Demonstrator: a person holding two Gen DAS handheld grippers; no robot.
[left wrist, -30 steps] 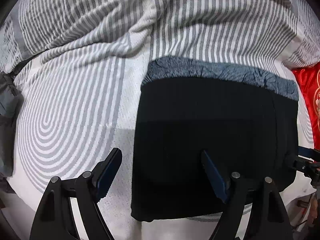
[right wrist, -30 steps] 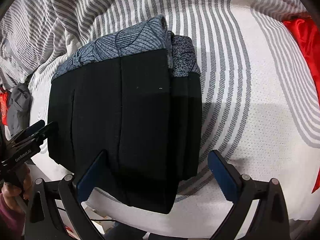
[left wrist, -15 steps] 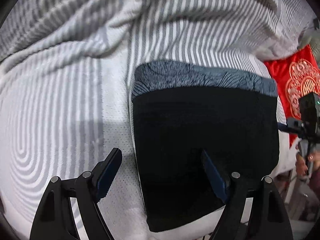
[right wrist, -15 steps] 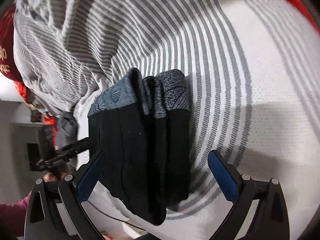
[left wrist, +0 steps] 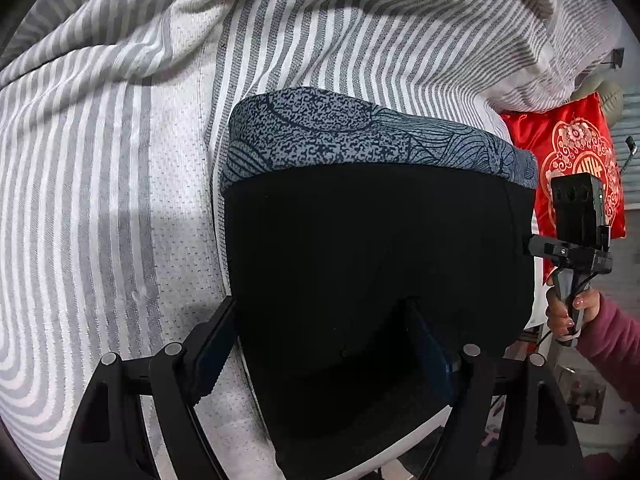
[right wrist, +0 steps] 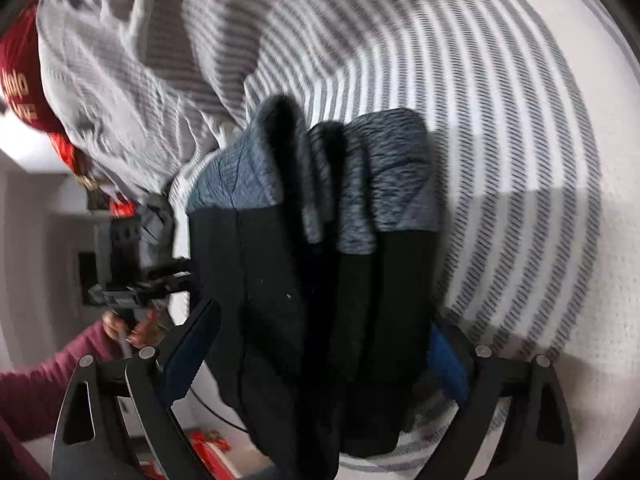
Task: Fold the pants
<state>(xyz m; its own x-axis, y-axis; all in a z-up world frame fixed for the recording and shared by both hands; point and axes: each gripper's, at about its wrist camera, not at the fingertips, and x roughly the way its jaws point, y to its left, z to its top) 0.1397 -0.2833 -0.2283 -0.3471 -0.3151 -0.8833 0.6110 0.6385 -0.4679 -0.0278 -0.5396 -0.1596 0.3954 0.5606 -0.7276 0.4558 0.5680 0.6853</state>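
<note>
The folded pants (left wrist: 380, 264) lie on the bed (left wrist: 120, 208), close to its near edge, on the grey-and-white striped cover. They are black, with a blue-grey patterned waistband on the side away from that edge. In the right wrist view the folded layers (right wrist: 320, 264) stand stacked side by side, though that view is blurred.

The left tool (left wrist: 320, 344) points steeply down over the near part of the pants. Its jaws stand wide apart, one pad just past the pants' left side and over the cover, the other over the black cloth; no grip shows.

The right tool (right wrist: 316, 356) straddles the end of the stack, its jaws closing, with the pants between them; the pads do not visibly press on the cloth.

A hand (left wrist: 568, 312) in a pink sleeve (left wrist: 612, 344) holds the right tool's handle at the pants' right side.

A red cushion (left wrist: 576, 160) with gold ornament lies by the bed's far right corner; its characters cannot be read.
</note>
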